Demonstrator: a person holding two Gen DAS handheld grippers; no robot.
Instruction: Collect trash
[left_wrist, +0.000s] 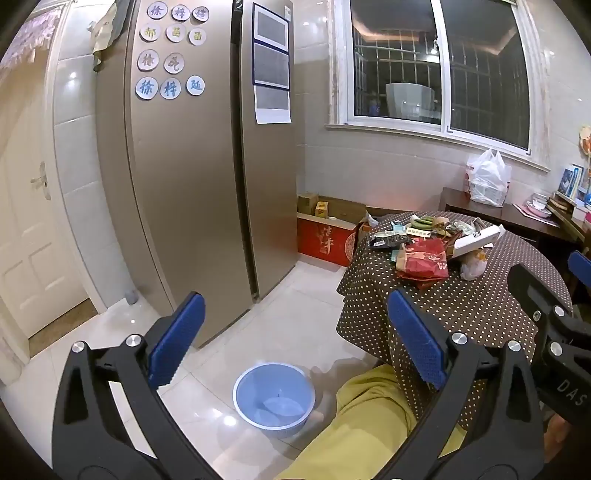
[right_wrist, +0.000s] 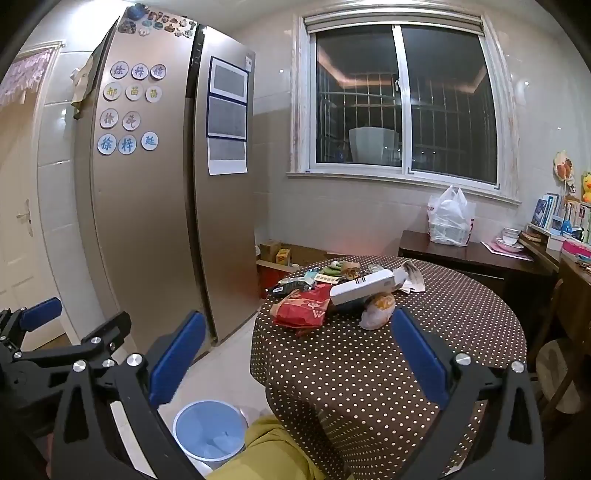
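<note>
- The trash lies in a loose heap on the far-left part of a round table (right_wrist: 369, 354) covered in a brown cloth with white dots: a crumpled red paper bag (right_wrist: 301, 308) nearest the table's left edge, a long white box (right_wrist: 364, 288) propped at a tilt just right of it, and a small knotted plastic bag with something orange inside (right_wrist: 376, 310) touching the box's underside.
- Behind these sit dark and green wrappers (right_wrist: 295, 282) and a crumpled piece of paper (right_wrist: 408, 278), all near the far rim.
- The near and right parts of the tabletop are bare cloth, so there is open room between the heap and the near edge.
- A blue plastic basin (left_wrist: 275, 398) stands on the pale tiled floor, left of the table's draped edge and well below the heap; a person's yellow-green trouser leg (left_wrist: 369, 424) lies just beside it.
- The right gripper (right_wrist: 295, 363) hovers with its blue-padded jaws spread wide and nothing between them; the heap lies ahead of it and well apart, roughly between the two pads in its view.
- The left gripper (left_wrist: 291, 338) is likewise spread wide and empty, over the floor gap left of the table; the heap lies ahead and to its right.
- A tall bronze refrigerator (right_wrist: 155, 206) bounds the floor strip on the left.
</note>
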